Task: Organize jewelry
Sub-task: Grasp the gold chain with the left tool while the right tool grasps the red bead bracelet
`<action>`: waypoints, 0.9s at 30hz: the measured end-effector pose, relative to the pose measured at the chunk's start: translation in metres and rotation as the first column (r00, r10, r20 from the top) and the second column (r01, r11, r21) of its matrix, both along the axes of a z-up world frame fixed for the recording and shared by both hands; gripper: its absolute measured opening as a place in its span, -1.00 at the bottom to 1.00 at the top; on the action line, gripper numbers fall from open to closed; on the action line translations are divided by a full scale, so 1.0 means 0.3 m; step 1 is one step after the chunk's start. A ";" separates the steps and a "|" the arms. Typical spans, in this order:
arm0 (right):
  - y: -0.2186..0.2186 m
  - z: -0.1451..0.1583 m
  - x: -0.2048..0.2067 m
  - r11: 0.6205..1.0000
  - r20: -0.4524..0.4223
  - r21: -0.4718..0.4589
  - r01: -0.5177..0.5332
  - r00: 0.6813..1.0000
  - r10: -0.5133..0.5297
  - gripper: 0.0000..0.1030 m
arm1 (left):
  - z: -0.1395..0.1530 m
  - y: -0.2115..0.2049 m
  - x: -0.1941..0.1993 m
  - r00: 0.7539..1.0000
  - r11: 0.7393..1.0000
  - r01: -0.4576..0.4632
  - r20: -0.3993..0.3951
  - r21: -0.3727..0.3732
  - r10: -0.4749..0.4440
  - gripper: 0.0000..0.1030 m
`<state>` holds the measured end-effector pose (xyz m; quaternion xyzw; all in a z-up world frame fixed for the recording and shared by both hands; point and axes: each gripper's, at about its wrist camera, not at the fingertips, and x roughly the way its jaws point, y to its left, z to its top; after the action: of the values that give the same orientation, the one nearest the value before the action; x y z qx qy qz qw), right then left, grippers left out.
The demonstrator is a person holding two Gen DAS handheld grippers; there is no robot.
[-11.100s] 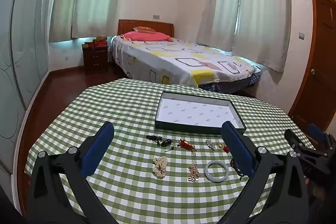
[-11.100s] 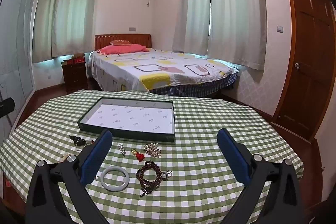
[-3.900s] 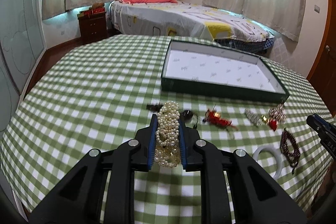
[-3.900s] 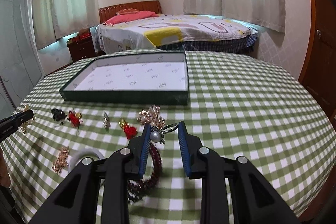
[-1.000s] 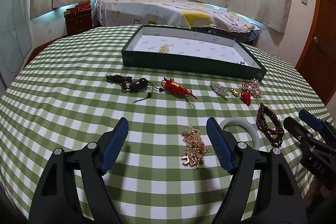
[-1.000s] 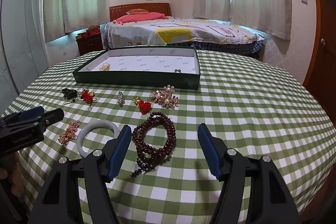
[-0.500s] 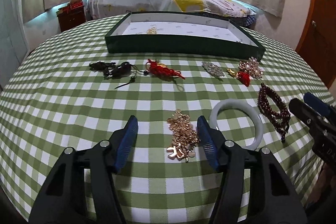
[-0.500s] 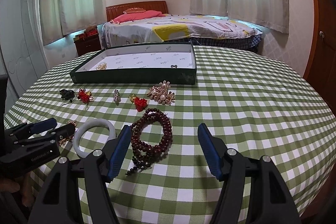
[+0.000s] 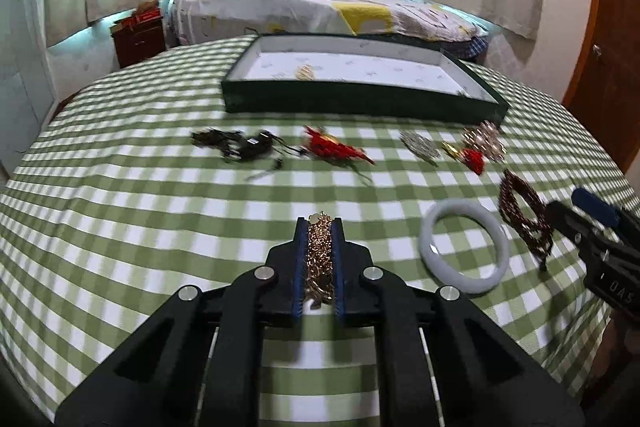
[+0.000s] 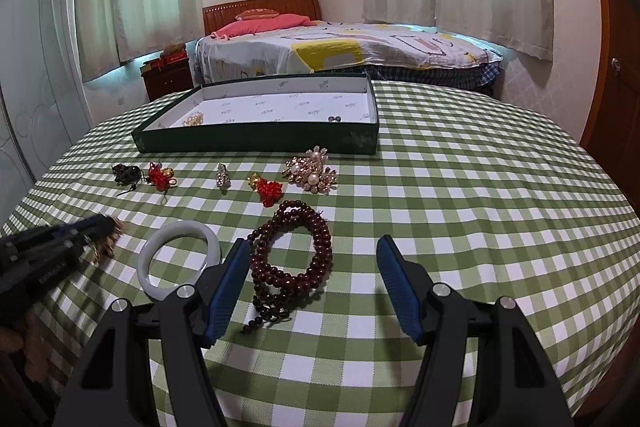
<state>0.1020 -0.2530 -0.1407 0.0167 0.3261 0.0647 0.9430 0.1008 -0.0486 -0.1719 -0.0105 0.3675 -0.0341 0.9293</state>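
Observation:
My left gripper (image 9: 320, 223) is shut on a gold chain piece (image 9: 320, 255), which shows between its blue pads just over the green checked cloth. In the right wrist view this gripper (image 10: 96, 231) sits at the far left with gold links at its tip. My right gripper (image 10: 314, 247) stands open above a dark red bead bracelet (image 10: 280, 275), without touching it. A white bangle (image 10: 180, 227) lies left of the beads. The dark green tray (image 9: 360, 99) stands farther back and holds a pearl-and-gold piece (image 9: 306, 71) and a small pair of studs (image 10: 335, 118).
Loose on the cloth in front of the tray lie a black cord piece (image 9: 248, 143), a red knot (image 9: 332, 147), a silver brooch (image 9: 420, 147), a red tassel (image 9: 472, 159) and a pearl brooch (image 10: 312, 175). The round table's edge curves close on both sides. A bed stands behind.
My left gripper's jaws have come together around the gold chain piece, which lay between the open jaws a second ago. The right gripper has kept its place and stays open.

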 end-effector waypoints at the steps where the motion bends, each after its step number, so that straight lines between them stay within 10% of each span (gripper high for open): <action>1: 0.004 -0.003 0.005 1.000 -0.005 -0.001 -0.004 1.000 0.004 0.25 | 0.005 0.013 0.001 1.000 1.000 -0.010 0.004 0.004 0.010 -0.77; 19: 0.059 -0.062 0.094 0.998 -0.077 -0.048 -0.036 0.997 0.032 0.31 | 0.024 0.186 0.018 0.989 0.989 -0.148 0.003 0.009 0.148 -0.77; 27: 0.044 -0.060 0.074 0.998 -0.064 -0.020 -0.054 0.997 0.052 -0.46 | 0.016 0.185 0.028 0.989 0.989 -0.147 -0.005 0.005 0.147 -0.77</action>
<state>0.1242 -0.2399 -0.1586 -0.0002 0.3571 0.0856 0.9301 0.1092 0.0068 -0.1670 -0.0354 0.3683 0.0352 0.9284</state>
